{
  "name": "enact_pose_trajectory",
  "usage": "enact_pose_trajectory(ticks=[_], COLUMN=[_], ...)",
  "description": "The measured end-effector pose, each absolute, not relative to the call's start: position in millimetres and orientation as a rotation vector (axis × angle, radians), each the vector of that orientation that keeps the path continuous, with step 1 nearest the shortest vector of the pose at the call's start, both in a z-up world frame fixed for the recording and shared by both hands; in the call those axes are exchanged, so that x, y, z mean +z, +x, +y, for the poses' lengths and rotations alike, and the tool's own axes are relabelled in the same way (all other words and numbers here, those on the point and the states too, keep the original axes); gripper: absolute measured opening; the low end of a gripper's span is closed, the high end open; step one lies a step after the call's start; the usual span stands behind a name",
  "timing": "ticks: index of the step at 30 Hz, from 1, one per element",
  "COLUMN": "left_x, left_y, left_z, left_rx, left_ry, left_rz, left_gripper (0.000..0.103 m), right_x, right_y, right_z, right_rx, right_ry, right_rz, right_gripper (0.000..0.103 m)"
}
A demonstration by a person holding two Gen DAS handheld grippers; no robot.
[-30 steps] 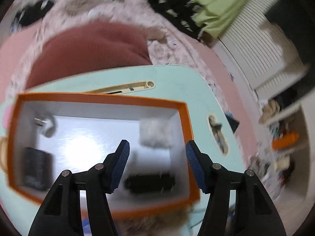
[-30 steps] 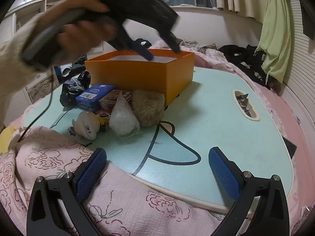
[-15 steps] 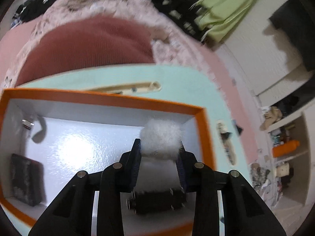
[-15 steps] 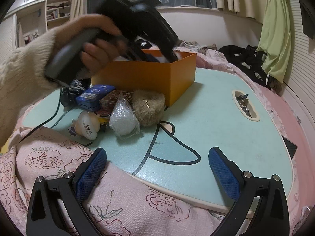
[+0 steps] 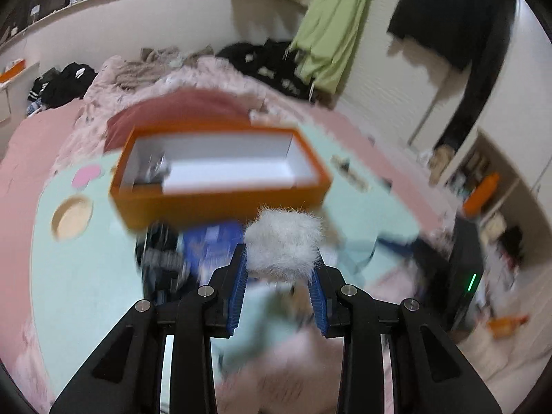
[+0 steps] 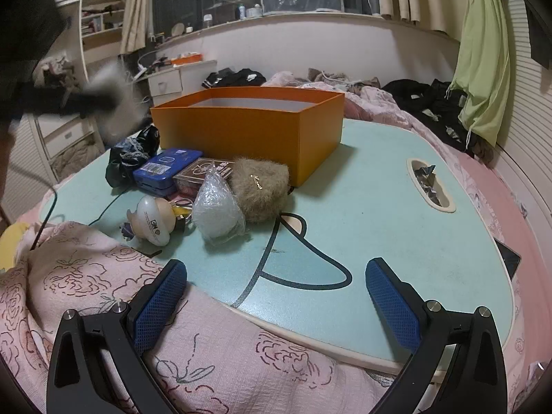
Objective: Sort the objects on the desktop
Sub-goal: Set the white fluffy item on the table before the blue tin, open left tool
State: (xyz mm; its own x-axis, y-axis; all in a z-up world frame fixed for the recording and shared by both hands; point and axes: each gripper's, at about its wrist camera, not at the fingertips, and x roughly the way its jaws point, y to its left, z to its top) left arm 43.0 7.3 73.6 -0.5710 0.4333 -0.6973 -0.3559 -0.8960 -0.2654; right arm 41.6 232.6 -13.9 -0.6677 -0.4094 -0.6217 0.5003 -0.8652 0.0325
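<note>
My left gripper (image 5: 278, 277) is shut on a white fluffy pom-pom (image 5: 283, 241) and holds it in the air in front of the orange box (image 5: 220, 193), which has a few small items in its left end. In the right wrist view the left gripper is a dark blur at the far left with the white fluff (image 6: 107, 86). My right gripper (image 6: 276, 305) is open and empty at the near edge of the mint-green table (image 6: 379, 214). In front of the orange box (image 6: 262, 127) lie a brown furry pouch (image 6: 262, 188), a clear bag (image 6: 215, 203), a blue tin (image 6: 167, 165), a card box (image 6: 203, 172) and a white figurine (image 6: 153, 219).
A crumpled black bag (image 6: 129, 158) lies left of the blue tin, with a thin cable running to the table's edge. An oval slot (image 6: 429, 181) in the table holds foil wrappers. A pink floral quilt (image 6: 172, 345) covers the near edge. A round cup recess (image 5: 72, 217) lies left of the box.
My left gripper shut on the white pom-pom inside the orange box, then lifted it out and drew back to the near left. The right gripper has not moved.
</note>
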Motion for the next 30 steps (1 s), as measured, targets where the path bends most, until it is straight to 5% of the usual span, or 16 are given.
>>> enact_pose_trajectory(ticks=[6, 13, 25, 29, 30], left_x=[42, 66, 13, 0, -3], left_y=[51, 71, 107, 86, 81], left_z=[9, 4, -4, -18, -21], left_rx=[2.434, 2.620, 2.704, 2.703, 2.712], left_ry=[-1.171, -1.008, -1.238, -1.330, -1.332], left_rz=[-0.145, -0.092, 0.187, 0.003, -0.039], left_gripper=[0.035, 0.078, 0.082, 0.093, 0.103], right_x=[-14, -14, -14, -14, -14], right_y=[42, 42, 43, 43, 43], right_z=[233, 233, 233, 233, 234], right_rx=[-2.480, -2.480, -2.481, -2.481, -2.481], right_ry=[0.876, 0.876, 0.874, 0.874, 0.874], right_rz=[0.192, 0.191, 0.190, 0.189, 0.189], right_gripper=[0.103, 0.103, 0.103, 0.103, 0.103])
